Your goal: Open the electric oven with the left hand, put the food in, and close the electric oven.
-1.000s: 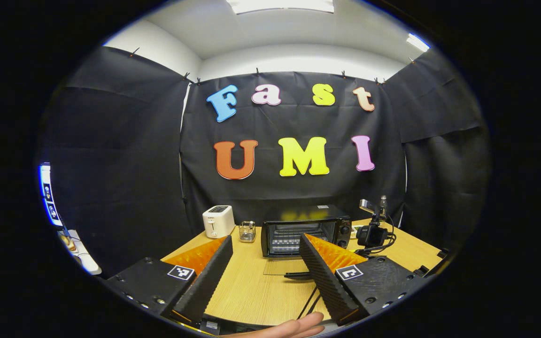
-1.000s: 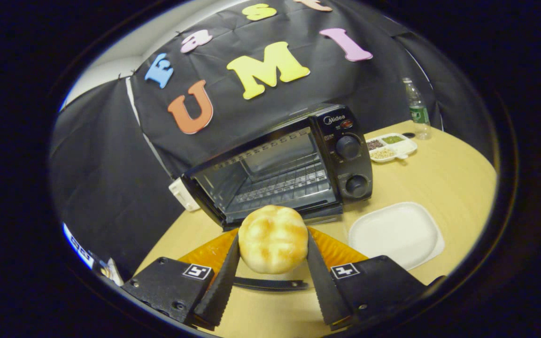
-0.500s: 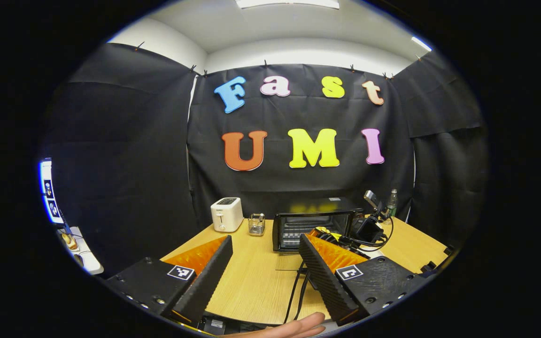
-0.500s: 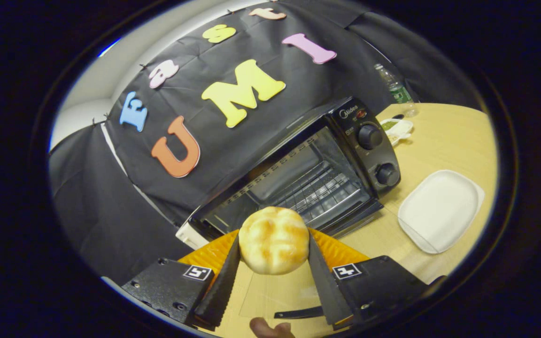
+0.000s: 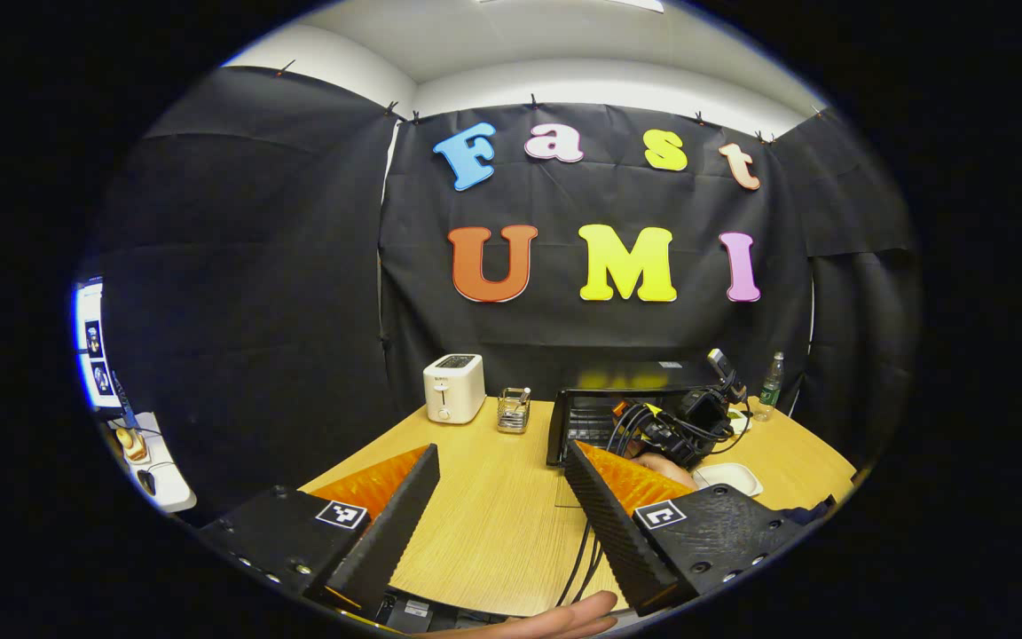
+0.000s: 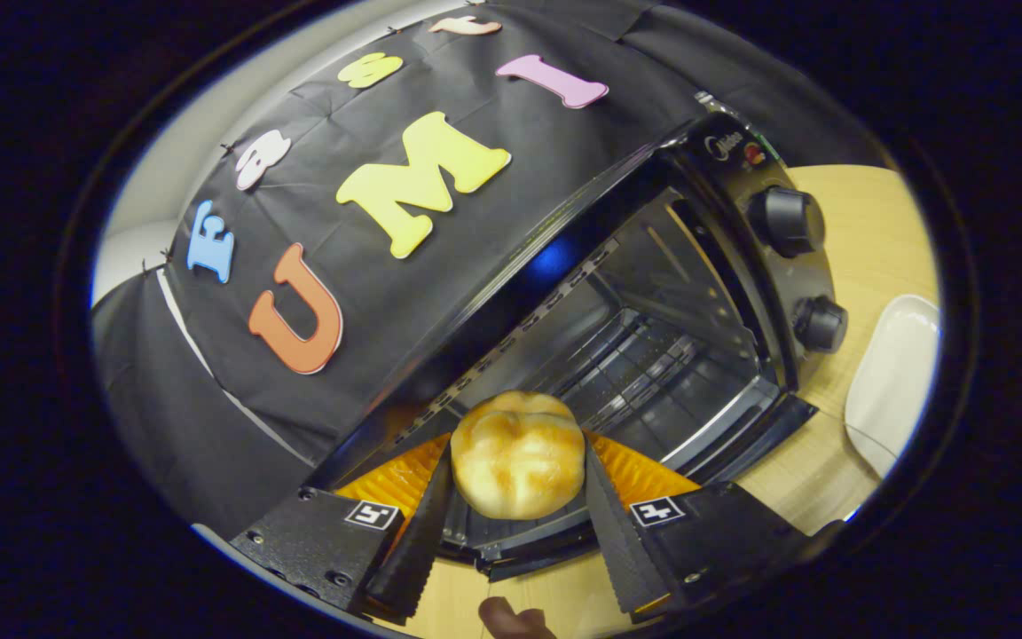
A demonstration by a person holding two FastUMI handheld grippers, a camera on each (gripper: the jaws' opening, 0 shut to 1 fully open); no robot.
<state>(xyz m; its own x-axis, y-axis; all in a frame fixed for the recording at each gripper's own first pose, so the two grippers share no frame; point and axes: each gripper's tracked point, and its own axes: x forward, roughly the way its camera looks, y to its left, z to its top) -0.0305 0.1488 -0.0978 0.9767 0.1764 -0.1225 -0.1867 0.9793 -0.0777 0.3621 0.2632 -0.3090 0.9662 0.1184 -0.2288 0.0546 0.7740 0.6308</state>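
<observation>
In the right gripper view my right gripper (image 6: 515, 497) is shut on a round golden bread bun (image 6: 517, 453), held just in front of the black electric oven (image 6: 697, 266). The oven's cavity is open and its wire rack (image 6: 644, 373) lies behind the bun. In the left gripper view my left gripper (image 5: 498, 519) is open and holds nothing, low over the near part of the wooden table (image 5: 493, 506). Farther off there, the oven (image 5: 586, 413) stands with the right gripper (image 5: 684, 426) and its cables at its front.
A white toaster (image 5: 453, 388) and a small glass holder (image 5: 514, 409) stand left of the oven. A white plate (image 6: 892, 377) lies right of the oven, and a water bottle (image 5: 770, 385) stands at the back. A fingertip (image 5: 555, 619) shows at the bottom edge.
My right gripper has carried the bun closer to the open oven, which now looms large. The left gripper has drawn back and turned left, so the oven sits farther right.
</observation>
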